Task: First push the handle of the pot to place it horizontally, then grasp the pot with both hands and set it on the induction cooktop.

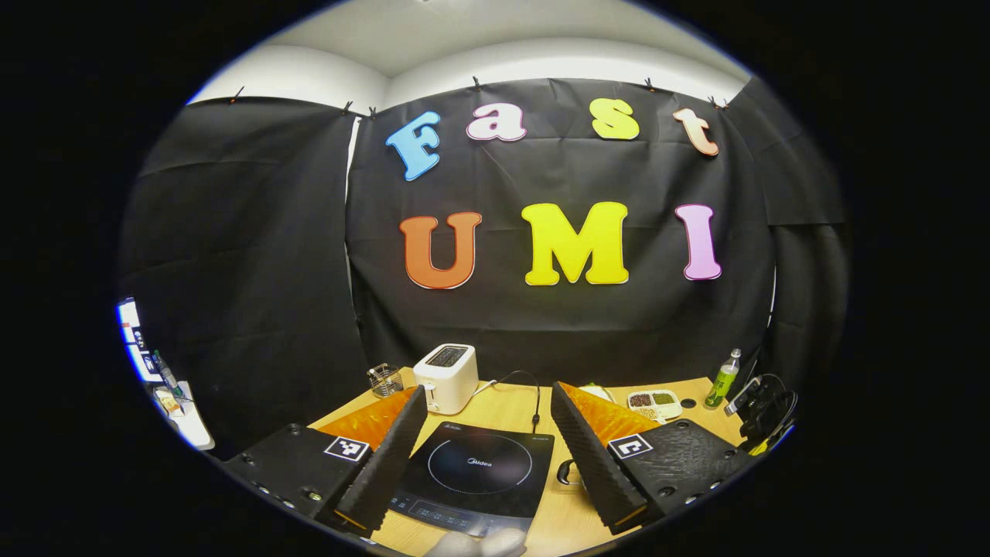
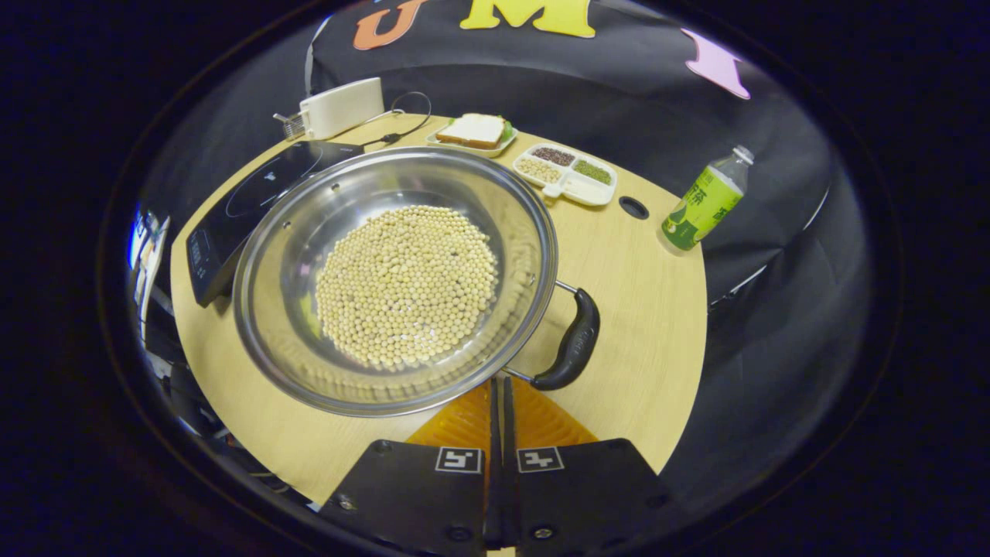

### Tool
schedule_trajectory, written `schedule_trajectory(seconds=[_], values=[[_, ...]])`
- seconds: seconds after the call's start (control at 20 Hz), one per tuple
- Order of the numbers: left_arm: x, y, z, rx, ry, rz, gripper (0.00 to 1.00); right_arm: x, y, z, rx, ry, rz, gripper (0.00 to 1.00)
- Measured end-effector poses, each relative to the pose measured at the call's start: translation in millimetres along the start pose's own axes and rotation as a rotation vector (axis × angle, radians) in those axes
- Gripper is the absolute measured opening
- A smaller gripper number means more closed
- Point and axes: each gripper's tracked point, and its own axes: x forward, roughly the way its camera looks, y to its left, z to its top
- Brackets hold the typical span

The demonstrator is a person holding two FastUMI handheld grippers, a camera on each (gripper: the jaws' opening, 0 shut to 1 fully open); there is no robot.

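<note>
A wide steel pot (image 2: pixel 394 278) sits on a round wooden table (image 2: pixel 642 309), holding a layer of pale dried beans (image 2: pixel 406 286). Its dark handle (image 2: pixel 574 340) sticks out on the side nearest the right gripper view, angled toward the lower right rather than lying level across the picture. A black induction cooktop (image 2: pixel 240 209) lies just beside the pot on its far left, partly hidden by the rim.

The right gripper (image 2: pixel 499 402) has its jaws pressed together with nothing between them, their tips just short of the pot's near rim and just beside the handle's lower end. The left gripper (image 1: pixel 487 441) hangs above the cooktop (image 1: pixel 476 472) with its jaws spread wide apart, empty.

The step in hand looks like the handle push. It would go best with the closed tips set flat against the handle's side, nudging slowly so the pot turns in place rather than sliding or tipping its beans.

Farther back stand a white toaster (image 2: pixel 340 108), a plate with a sandwich (image 2: pixel 473 130), a divided tray of grains (image 2: pixel 568 174), and a green bottle (image 2: pixel 704 203) near the table's edge.
</note>
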Motion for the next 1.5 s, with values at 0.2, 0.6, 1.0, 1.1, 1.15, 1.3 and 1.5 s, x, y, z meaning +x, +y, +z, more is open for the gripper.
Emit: schedule_trajectory(seconds=[0.2, 0.6, 1.0, 1.1, 1.15, 1.3, 1.5], values=[[1, -6, -9, 0.001, 0.02, 0.001, 0.96, -1, -1, -1, 0.017, -0.004, 0.005, 0.04], [15, -19, -24, 0.021, 0.043, -0.047, 0.96, -37, -23, -7, 0.056, -0.135, -0.085, 0.67], [58, -67, -86, 0.006, 0.132, -0.192, 0.96, -75, -29, 20, 0.226, -0.287, -0.131, 0.9], [74, -83, -110, 0.002, 0.165, -0.225, 0.97, -67, -29, 30, 0.285, -0.299, -0.133, 0.92], [81, -90, -122, 0.002, 0.183, -0.236, 0.97, -61, -28, 34, 0.301, -0.3, -0.133, 0.92], [105, -107, -165, 0.009, 0.248, -0.254, 0.97, -35, -27, 44, 0.358, -0.299, -0.13, 0.92], [127, -126, -220, -0.014, 0.339, -0.275, 0.97, -3, -28, 54, 0.398, -0.3, -0.125, 0.94]])
